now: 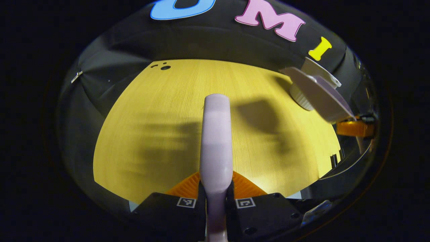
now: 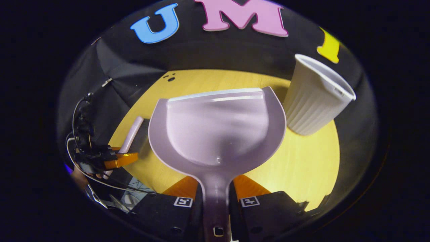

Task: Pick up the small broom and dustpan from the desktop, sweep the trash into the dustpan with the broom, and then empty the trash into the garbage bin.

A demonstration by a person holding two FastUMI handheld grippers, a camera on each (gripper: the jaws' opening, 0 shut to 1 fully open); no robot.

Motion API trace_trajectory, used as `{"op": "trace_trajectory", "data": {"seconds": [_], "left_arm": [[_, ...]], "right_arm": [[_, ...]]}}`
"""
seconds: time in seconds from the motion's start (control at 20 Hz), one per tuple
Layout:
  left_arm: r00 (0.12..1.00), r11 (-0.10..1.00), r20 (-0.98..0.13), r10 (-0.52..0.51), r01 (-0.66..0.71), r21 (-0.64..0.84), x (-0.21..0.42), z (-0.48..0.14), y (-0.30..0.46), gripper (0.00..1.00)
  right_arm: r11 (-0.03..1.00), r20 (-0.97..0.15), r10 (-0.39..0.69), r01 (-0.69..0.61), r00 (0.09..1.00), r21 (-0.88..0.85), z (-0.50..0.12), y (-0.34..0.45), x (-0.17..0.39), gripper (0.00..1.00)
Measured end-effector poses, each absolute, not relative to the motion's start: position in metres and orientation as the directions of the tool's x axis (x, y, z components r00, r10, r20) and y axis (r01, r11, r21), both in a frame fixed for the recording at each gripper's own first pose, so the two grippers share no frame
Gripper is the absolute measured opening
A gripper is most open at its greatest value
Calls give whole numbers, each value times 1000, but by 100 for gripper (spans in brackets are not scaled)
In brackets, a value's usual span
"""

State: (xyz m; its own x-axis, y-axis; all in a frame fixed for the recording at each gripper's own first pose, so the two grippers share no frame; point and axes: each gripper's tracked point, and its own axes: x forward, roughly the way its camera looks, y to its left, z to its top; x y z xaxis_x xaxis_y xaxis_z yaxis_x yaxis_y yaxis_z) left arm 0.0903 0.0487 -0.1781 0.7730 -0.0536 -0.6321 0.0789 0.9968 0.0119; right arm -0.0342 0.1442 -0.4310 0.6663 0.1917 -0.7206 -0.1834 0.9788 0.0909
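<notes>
Left gripper view: the left gripper (image 1: 215, 196) is closed on the handle of the small broom (image 1: 216, 141), both fingers pressing its sides. The handle is a smooth, pale lilac bar with a rounded end, pointing straight ahead above the yellow wood-grain desktop (image 1: 161, 127); its bristles cannot be seen. At upper right the dustpan (image 1: 319, 95) appears edge-on, tilted in front of the garbage bin (image 1: 302, 97), a white ribbed cup-shaped container standing at the far right edge of the desktop. A small group of dark holes (image 1: 163, 66) marks the desktop's far left corner.

Right gripper view: the right gripper (image 2: 216, 201) is closed on the dustpan's narrow handle, a finger on either side. The dustpan (image 2: 218, 131) is pale lilac plastic, a broad scoop with a raised curved rim and a straight front lip, held above the desktop (image 2: 302, 164) with its open face toward the camera; the scoop looks empty. A small hole pierces the handle end. The garbage bin (image 2: 315, 97) stands just beside the dustpan's right edge, its mouth open. At left the broom handle (image 2: 131, 134) rises from the left gripper (image 2: 117, 158).

Square black-and-white marker tags (image 2: 183, 201) sit on the gripper bodies; no readable brand or lettering appears on the broom, dustpan or bin.
</notes>
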Motion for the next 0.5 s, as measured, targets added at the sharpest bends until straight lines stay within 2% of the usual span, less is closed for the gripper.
{"op": "trace_trajectory", "data": {"seconds": [0.25,0.3,0.35,0.5], "left_arm": [[728,995,-685,20,54,86,121,-204,52,28],[720,993,-693,37,52,107,126,-207,47,29],[718,991,-695,44,54,119,129,-208,39,28],[701,989,-710,68,48,143,128,-205,37,29]], "right_arm": [[989,-784,145,-98,604,107,-500,134,-25,36],[990,-794,142,-79,591,118,-508,134,-21,33],[990,-801,139,-58,583,130,-517,133,-17,40],[990,-813,124,-18,569,138,-533,127,-8,38]]}}
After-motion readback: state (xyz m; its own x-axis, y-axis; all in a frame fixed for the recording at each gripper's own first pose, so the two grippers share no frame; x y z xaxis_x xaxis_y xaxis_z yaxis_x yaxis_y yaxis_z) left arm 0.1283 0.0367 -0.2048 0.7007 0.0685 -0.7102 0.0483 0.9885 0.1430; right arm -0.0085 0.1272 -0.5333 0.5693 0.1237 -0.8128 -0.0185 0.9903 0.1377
